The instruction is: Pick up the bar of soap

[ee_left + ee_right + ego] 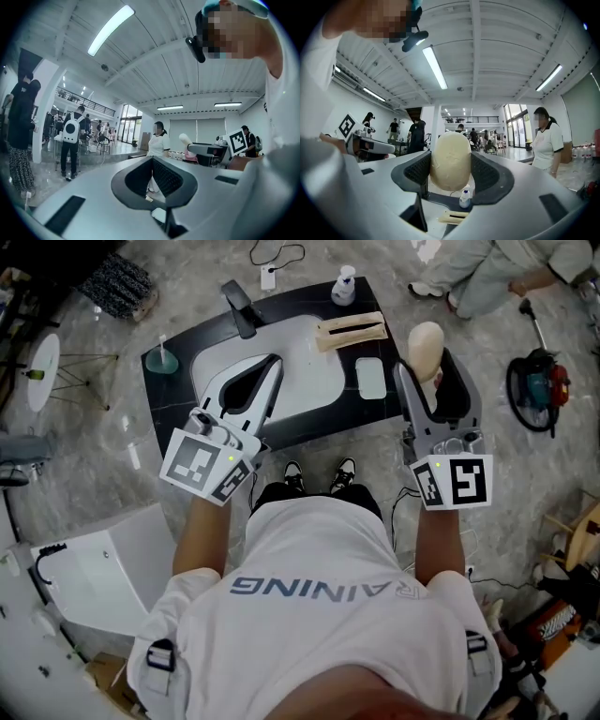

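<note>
Dark sink counter point(178, 395), right hand-held gripper point(427, 367) clamping soap point(425, 341), flanks covered

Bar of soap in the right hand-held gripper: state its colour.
The bar of soap is plain pale cream, shown best in the right gripper view.

Below you: a black counter point(173, 399) with a white sink point(309, 376), a dark faucet point(239, 306) at its back left, and a pump bottle point(344, 285) near a beige slotted holder point(352, 330). A red-and-teal power tool point(537, 382) lies on the floor to your right.
</note>
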`<state>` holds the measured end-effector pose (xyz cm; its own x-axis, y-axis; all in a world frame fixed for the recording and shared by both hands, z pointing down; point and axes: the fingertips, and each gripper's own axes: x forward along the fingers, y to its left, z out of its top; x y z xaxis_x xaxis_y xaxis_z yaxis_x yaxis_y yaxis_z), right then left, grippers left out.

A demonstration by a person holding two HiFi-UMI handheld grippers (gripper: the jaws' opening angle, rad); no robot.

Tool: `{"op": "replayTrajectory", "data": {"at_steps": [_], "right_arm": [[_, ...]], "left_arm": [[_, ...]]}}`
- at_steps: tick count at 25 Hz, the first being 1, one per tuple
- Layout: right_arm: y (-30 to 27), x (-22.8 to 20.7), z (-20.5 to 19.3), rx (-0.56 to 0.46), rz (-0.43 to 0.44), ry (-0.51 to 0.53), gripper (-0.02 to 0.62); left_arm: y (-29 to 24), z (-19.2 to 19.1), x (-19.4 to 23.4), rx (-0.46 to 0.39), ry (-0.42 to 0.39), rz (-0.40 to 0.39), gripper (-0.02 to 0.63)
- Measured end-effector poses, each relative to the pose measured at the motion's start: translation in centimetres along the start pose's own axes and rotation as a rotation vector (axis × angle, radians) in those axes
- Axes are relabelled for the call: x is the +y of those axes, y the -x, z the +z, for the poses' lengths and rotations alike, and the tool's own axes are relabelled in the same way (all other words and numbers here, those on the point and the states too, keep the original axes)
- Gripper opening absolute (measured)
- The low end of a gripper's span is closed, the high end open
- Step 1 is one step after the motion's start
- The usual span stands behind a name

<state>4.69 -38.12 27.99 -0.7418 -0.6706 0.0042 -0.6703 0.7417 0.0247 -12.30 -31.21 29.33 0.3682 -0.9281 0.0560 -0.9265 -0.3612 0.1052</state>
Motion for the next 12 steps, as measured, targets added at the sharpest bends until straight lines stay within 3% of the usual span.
{"op": "replayTrajectory", "data": {"at_steps": [12], "right_arm": [[1.8,0.6,4.0,-0.075,-0.008,0.043,0.265]], "left_arm": [[0.8,2.2,-0.5,-0.041,-0.017,-0.005,0.009]]}}
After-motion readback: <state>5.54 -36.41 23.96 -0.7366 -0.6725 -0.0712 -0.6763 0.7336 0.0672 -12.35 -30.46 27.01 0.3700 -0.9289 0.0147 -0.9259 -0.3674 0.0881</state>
